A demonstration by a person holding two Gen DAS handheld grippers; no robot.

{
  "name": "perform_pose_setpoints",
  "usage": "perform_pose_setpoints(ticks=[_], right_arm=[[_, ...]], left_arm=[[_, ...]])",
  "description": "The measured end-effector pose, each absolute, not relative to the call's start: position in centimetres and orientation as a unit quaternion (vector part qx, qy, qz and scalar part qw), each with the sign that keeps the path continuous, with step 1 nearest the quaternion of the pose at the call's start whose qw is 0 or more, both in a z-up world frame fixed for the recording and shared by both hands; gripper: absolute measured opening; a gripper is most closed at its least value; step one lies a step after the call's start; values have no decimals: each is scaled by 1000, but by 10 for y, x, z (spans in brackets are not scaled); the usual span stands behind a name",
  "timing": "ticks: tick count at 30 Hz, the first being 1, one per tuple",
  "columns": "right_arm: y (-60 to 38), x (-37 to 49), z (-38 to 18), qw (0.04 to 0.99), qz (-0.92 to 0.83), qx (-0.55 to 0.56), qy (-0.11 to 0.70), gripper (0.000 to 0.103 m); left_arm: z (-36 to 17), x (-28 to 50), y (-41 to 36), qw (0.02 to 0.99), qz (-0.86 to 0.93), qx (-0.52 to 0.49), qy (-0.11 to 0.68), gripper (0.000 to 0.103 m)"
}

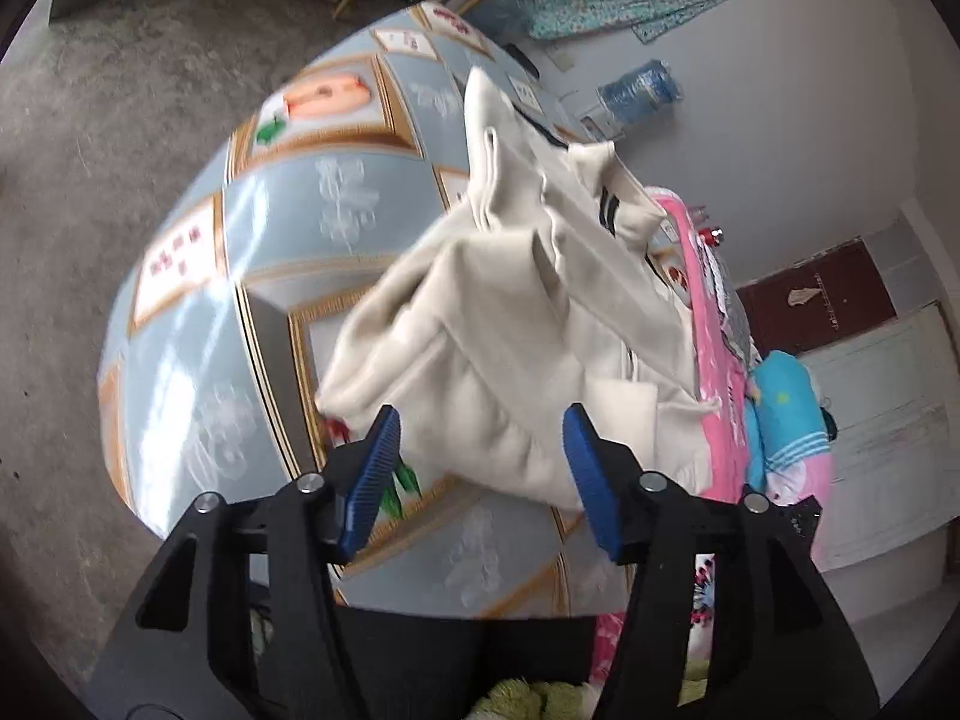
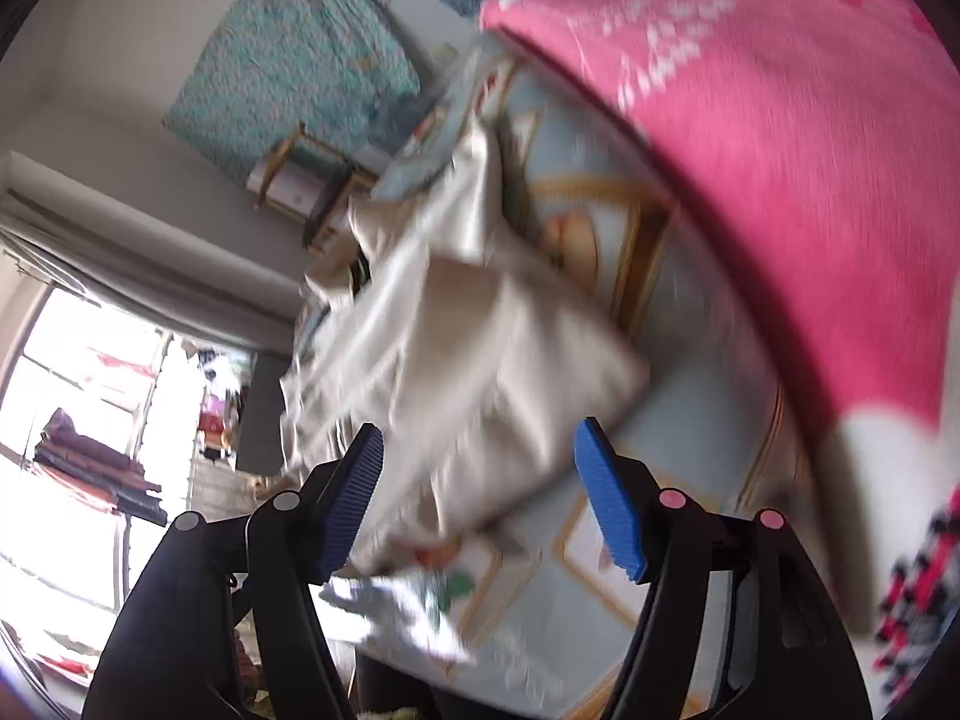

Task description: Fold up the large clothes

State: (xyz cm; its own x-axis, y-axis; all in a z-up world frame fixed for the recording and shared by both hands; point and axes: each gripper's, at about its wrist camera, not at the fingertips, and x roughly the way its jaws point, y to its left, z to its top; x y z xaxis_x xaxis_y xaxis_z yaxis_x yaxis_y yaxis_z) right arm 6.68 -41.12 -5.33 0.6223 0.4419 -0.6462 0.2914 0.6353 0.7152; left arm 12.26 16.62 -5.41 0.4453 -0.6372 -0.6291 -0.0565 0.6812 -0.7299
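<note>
left gripper [image 1: 483, 450] fingers spread, gripping nothing | right gripper [image 2: 480, 468] fingers spread, gripping nothing | cream garment [image 1: 510, 324] lying crumpled on blue patterned table [image 1: 180, 360], just ahead of both | pink blanket [image 2: 780, 150] lying beside garment | right view blurring

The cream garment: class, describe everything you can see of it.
The cream garment is soft, thick fabric, crumpled in a loosely bunched heap, not flat. Dark stripes mark a ribbed edge near its far end. It lies on the blue patterned bed cover, beside pink bedding. Both tongs are open; neither visibly grips it.
</note>
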Motion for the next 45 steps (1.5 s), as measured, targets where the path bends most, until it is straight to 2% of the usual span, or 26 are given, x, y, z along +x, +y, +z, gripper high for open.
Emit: perform_pose_setpoints(ticks=[3,4,11,12,14,15,16,17,18,19,22,24,26,31,34,36,38,40,41,43,44,45], right_arm=[[-396,62,-79,776,31,434,455,65],[-395,62,-84,775,25,440,453,65],[-407,89,-87,793,-32,473,382,65],[-409,92,-88,796,-38,475,374,65],[-409,101,-89,807,-53,467,358,63],[-406,105,-89,813,-60,459,355,60],[-401,109,-87,822,-72,442,352,57],[-401,115,-85,830,-80,425,354,45],[-398,118,-82,838,-87,403,356,28],[-394,120,-78,848,-86,384,355,16],[-385,106,-51,875,-91,337,337,7],[-383,90,-25,888,-83,320,320,5],[-386,74,-9,894,-74,312,312,5],[-388,33,13,896,-58,301,322,5],[-393,10,-5,880,-50,320,348,5],[-398,9,-31,864,-36,333,376,5],[-407,13,-59,840,-27,355,410,10],[-425,11,-77,812,-13,396,429,19],[-432,7,-78,804,-1,417,425,22],[-444,-6,-69,804,6,435,405,37],[-451,-16,-55,821,-27,414,392,40],[-453,-21,-46,834,-56,392,385,48]], left_arm=[[-84,112,156,742,-188,-389,512,60],[-87,109,156,745,-193,-406,493,62],[-94,125,167,744,-138,-478,446,60],[-93,128,165,750,-129,-475,441,56],[-88,134,156,776,-100,-442,439,40],[-84,136,148,797,-82,-405,440,29],[-80,136,138,823,-67,-356,437,23],[-76,136,128,841,-57,-317,434,20],[-71,134,117,860,-48,-274,428,15],[-64,132,107,879,-41,-228,417,12],[-32,112,87,921,-34,-126,368,8],[-10,96,87,935,-38,-95,339,6],[12,80,85,947,-42,-66,313,5],[38,55,102,940,-65,-66,327,5],[30,43,118,923,-79,-90,366,6],[6,43,127,906,-87,-104,401,7],[-24,46,137,886,-93,-122,438,13],[-44,45,148,871,-87,-140,462,23],[-48,44,157,865,-90,-160,466,23],[-47,38,172,861,-107,-199,456,28],[-43,35,179,868,-92,-200,445,29],[-37,30,186,882,-62,-189,428,30]])
